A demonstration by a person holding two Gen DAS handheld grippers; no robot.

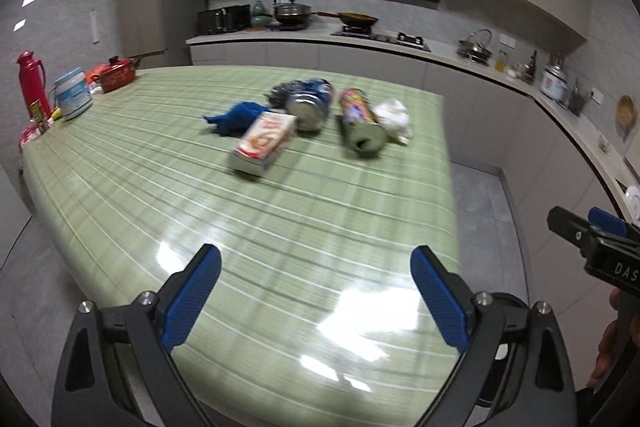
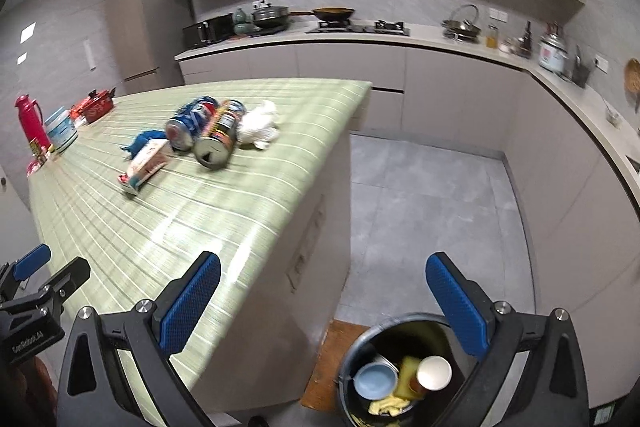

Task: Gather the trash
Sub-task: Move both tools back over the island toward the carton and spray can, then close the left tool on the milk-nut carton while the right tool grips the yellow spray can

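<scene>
Motion blur smears the trash labels: a blue can (image 1: 311, 103), a colourful can (image 1: 360, 119), a box (image 1: 264, 141), blue cloth (image 1: 236, 117) and white tissue (image 1: 394, 121) cluster mid-way across the green striped table (image 1: 200, 211). The bin (image 2: 360, 347), beside the table's near corner, is partly hidden. Left gripper (image 1: 316, 291) and right gripper (image 2: 322, 297) gape, holding nothing.

a red thermos (image 1: 29, 79), a pale tub (image 1: 72, 94) and a red pot (image 1: 117, 74) are set along the green striped table's (image 1: 168, 195) far left edge.

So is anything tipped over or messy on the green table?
Yes. Two cans, the blue can and the colourful can, lie on their sides instead of standing. A small box, a crumpled white tissue and a blue wrapper are scattered around them. Nothing looks spilled.
</scene>
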